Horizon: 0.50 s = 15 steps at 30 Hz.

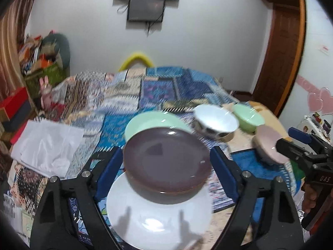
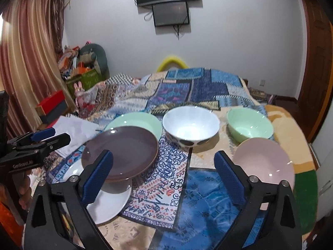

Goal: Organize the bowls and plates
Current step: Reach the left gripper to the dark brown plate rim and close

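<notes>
A brown plate (image 1: pixel 166 160) rests on a white plate (image 1: pixel 158 218), with a pale green plate (image 1: pixel 145 120) behind them. My left gripper (image 1: pixel 166 173) is open, its blue pads on either side of the brown plate, apart from it. To the right stand a white bowl (image 2: pixel 190 125), a green bowl (image 2: pixel 248 126) and a pink bowl (image 2: pixel 264 162). My right gripper (image 2: pixel 164 177) is open and empty above the patterned cloth, between the brown plate (image 2: pixel 120 151) and the pink bowl. The left gripper also shows at the left edge of the right wrist view (image 2: pixel 44 138).
The dishes sit on a round table covered with patterned cloths (image 2: pixel 164 179). A white bag (image 1: pixel 47 145) lies at the left. A bed with a patchwork quilt (image 2: pixel 187 87) lies behind the table. Boxes and clutter (image 2: pixel 79 66) stand by the curtain.
</notes>
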{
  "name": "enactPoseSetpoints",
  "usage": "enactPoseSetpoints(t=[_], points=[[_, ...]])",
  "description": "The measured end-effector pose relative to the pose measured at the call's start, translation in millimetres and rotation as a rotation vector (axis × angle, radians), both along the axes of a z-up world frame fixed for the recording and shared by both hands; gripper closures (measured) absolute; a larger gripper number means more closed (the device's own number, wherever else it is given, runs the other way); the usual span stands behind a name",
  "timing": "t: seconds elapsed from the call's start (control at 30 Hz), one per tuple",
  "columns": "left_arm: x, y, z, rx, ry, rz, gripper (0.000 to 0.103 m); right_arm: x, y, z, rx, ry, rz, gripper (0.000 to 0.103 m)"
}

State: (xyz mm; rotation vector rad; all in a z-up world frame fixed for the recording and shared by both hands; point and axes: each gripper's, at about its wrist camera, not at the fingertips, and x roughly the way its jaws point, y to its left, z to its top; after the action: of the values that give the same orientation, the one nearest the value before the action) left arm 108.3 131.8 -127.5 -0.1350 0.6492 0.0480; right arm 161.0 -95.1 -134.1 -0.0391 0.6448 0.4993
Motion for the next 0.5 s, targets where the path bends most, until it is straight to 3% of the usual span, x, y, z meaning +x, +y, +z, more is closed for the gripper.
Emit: enactPoseSetpoints(t=[0.27,0.3,0.43,0.5], points=[[43.0,43.9,-50.1,-0.004,0.138,0.036,0.036,28.2,17.1,-31.3,-0.056,0.089,0.002,0.023],[47.3,47.1,-55.1,-0.01,0.15,0.029,0.041,30.8,18.3,-34.4,-0.061,0.099,0.005,0.026],[63.9,61.5,-72.6,-0.016,0.185,0.019,0.045,43.7,29.4,-45.1,-0.075,0.14,0.015,0.033],[71.7,68.0,-79.6,-0.031,0.205,0.016,0.052,49.5,34.4,-49.5,-0.079,0.156,0.022,0.036]])
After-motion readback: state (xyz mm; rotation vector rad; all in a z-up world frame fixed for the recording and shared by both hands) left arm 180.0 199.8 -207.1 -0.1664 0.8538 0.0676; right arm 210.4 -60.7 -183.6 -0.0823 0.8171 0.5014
